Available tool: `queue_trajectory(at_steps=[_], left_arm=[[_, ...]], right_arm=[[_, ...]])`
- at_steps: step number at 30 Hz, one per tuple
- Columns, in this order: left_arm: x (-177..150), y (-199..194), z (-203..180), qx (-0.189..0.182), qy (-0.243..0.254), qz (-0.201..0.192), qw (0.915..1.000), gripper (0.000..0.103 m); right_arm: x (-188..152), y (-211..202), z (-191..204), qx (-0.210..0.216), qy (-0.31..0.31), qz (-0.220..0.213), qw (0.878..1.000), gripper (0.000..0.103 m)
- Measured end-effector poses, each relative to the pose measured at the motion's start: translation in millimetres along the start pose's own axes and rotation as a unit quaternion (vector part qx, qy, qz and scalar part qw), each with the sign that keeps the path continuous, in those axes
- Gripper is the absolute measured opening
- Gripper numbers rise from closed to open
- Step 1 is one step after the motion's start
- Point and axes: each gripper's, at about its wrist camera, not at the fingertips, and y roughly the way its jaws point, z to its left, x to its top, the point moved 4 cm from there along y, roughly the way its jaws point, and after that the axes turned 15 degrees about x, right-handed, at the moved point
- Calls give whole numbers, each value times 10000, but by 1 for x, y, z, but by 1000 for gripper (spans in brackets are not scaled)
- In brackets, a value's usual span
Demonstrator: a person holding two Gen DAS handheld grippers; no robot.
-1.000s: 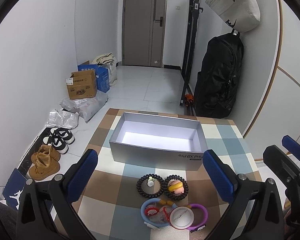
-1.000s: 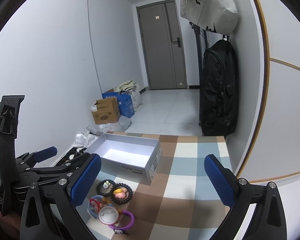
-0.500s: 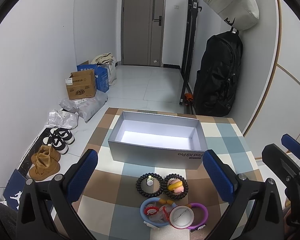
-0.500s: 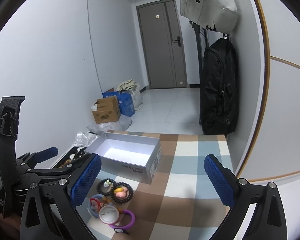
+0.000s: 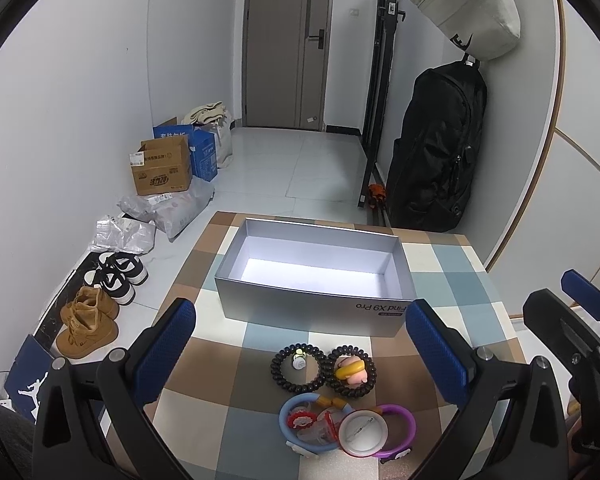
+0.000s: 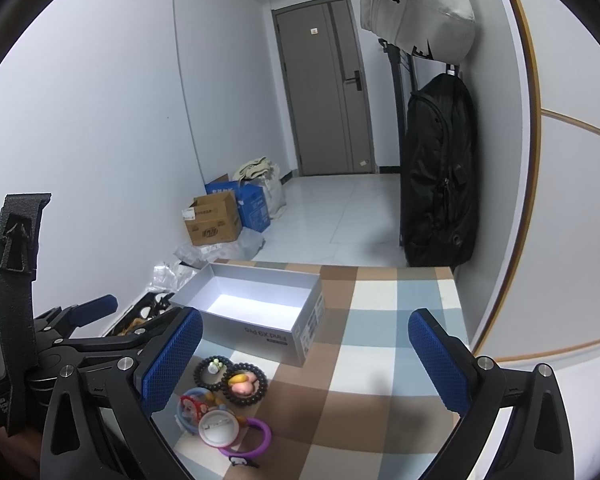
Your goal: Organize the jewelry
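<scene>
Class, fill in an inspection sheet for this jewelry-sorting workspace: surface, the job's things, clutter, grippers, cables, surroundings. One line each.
Surface: checked cloth covers the table.
Job's things: open grey box, empty; in front of it two black bead bracelets side by side, then a blue ring, a white disc and a purple ring bunched together.
Clutter: nothing seen on the table.
Grippers: left hand-held gripper open, above the jewelry; right hand-held gripper open, holding nothing.
Cables: nothing seen.
Surroundings: shoes, cardboard box and bags on the floor at left; black backpack by the wall; closed door.
</scene>
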Motion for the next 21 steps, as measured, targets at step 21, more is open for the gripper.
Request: queue_trajectory(at_steps=[21], left_arm=[[-15, 38, 41, -267, -487, 1273, 9903, 102]], right_arm=[[-52, 57, 18, 1135, 297, 1924, 9743, 91]])
